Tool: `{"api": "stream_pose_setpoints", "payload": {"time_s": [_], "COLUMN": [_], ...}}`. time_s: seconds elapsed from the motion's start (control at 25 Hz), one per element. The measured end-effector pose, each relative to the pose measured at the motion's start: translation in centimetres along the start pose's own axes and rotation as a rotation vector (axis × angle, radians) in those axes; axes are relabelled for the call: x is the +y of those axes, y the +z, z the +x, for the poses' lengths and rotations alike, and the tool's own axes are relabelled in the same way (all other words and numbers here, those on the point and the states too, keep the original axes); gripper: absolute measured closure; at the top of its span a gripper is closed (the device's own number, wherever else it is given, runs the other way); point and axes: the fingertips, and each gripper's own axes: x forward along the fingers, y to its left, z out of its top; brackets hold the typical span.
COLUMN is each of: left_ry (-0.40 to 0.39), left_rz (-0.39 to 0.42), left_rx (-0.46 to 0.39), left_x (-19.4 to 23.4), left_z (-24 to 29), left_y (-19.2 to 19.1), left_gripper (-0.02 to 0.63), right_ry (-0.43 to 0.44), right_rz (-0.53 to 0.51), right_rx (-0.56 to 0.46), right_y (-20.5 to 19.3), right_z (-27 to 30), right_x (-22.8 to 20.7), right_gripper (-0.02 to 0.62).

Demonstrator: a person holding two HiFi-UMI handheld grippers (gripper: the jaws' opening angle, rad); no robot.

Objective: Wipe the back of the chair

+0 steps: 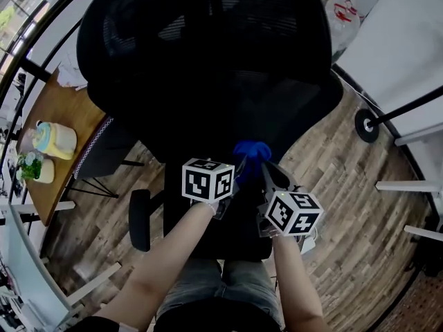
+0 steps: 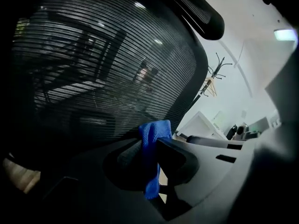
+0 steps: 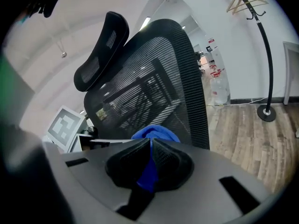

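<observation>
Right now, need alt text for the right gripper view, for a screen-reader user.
The right tool has its jaws shut on a blue cloth, in front of a black mesh chair back with its headrest above. A coat stand and wood floor lie to the right.

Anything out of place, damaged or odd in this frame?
Nothing spilled or damaged. One oddity: both the left gripper and the right gripper are shut on the same blue cloth, bunched between them by the chair back.
</observation>
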Motion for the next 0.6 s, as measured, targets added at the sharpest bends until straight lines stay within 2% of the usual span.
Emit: {"api": "stream_pose_setpoints", "payload": {"time_s": [0.6], "left_ry": [0.101], "left_rz": [-0.063], "left_rx": [-0.081], "left_x": [6.3], "left_z": [-5.4], "left_y": [1.0], "left_gripper": [0.529], "right_ry": [0.081], "right_rz": [-0.047], "right_rx": [0.051], "right_y": [-1.5], "right_z": [2.9], "right_x": [5.5], "right_gripper": [0.561]}}
